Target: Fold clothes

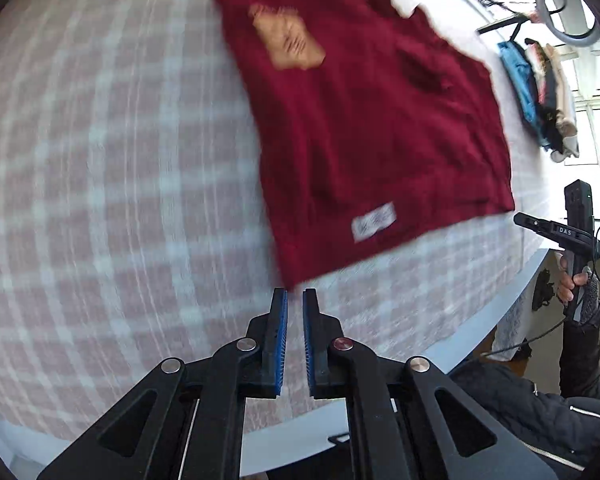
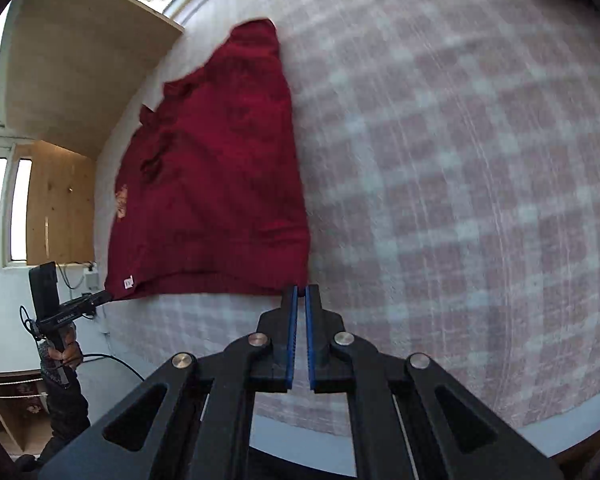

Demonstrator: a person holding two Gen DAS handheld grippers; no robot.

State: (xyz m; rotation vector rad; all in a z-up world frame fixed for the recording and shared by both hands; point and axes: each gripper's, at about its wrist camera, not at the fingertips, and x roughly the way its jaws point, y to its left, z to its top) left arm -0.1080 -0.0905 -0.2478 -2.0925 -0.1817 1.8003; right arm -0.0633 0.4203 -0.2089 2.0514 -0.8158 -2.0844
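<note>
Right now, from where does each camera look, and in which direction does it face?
Left wrist: sits on the left gripper, looks down across the checked tablecloth at the red sweater; the right gripper shows at right.
Right wrist: sits on the right gripper, faces the sweater's hem; the left gripper shows at left.
Shared: sweater, tablecloth, the opposite gripper.

Checked tablecloth [image 1: 120, 200] bears red garment [image 1: 364, 128]
</note>
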